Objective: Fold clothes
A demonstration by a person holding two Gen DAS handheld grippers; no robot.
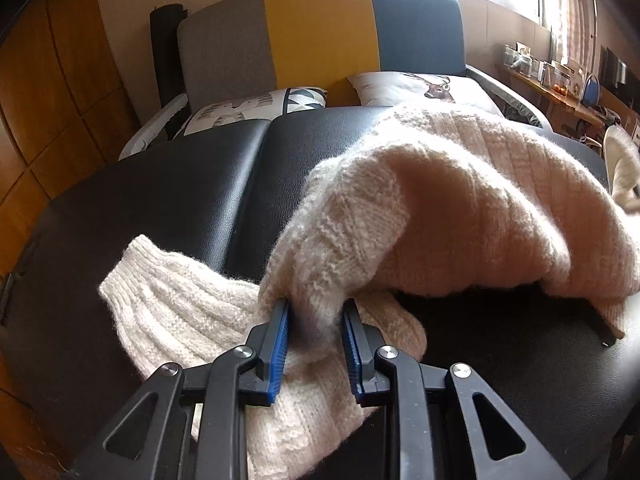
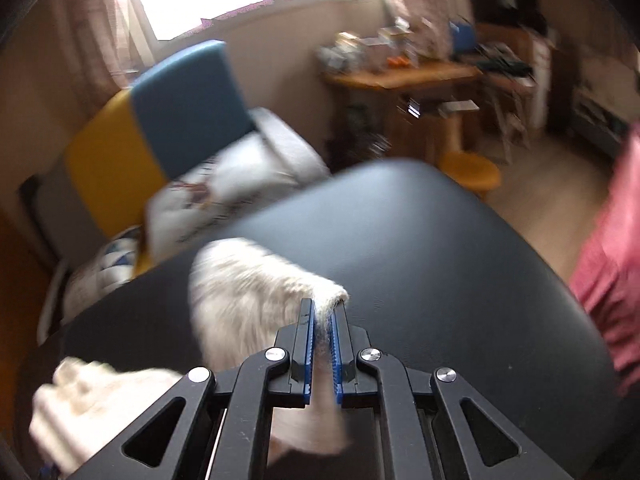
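Left wrist, jaws pinching cream sweater point(image 1: 460, 200)

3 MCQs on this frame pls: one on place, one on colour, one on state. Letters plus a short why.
1. Where does the cream knit sweater lie?
A. on the black padded table
B. on the wooden desk
C. on the floor

2. What colour is the middle panel of the headboard?
A. red
B. yellow
C. white

3. What is the left hand-held gripper doing?
A. open, apart from the fabric
B. shut on nothing
C. shut on the sweater

Key:
1 A, the knit spreads over the black surface.
2 B, yellow sits between the grey and teal panels.
3 C, fabric is bunched between its blue pads; the right hand-held gripper likewise pinches knit fabric, though that view is blurred.
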